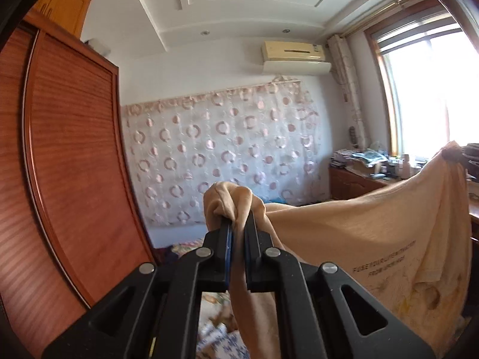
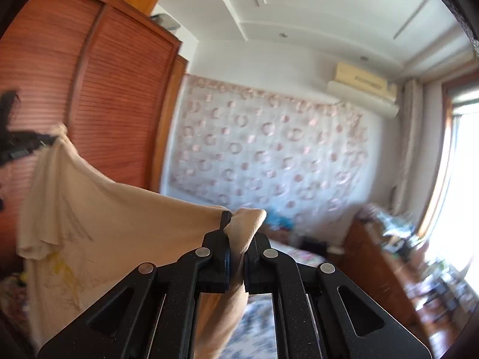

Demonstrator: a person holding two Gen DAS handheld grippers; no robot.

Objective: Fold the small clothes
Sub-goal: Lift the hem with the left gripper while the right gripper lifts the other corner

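A: Garment, one: beige t-shirt [image 1: 374,233], printed lettering and a yellow drawing on the hanging side. Where did you have it?

B: You had it in the air, stretched between both grippers, well clear of the bed [image 2: 260,329] below. Each gripper pinched one top corner.

A: Left gripper [image 1: 238,227], condition?

B: Pressed together on a bunched fold of the cloth, a knob of fabric poking out past the tips. Right gripper [image 2: 238,233]: same, pinching its corner, with a tail hanging down between the jaws.

A: Hazards, listed?

B: First, slip: you held bunched corners, not flat hems, so a sharp tug apart could have pulled one free and dropped that side. Second, skew: the top edge sagged between your hands, and laying it down that way would likely have creased the body crooked. Third, the right wrist view was blurred, so haste was a probable cause of either.
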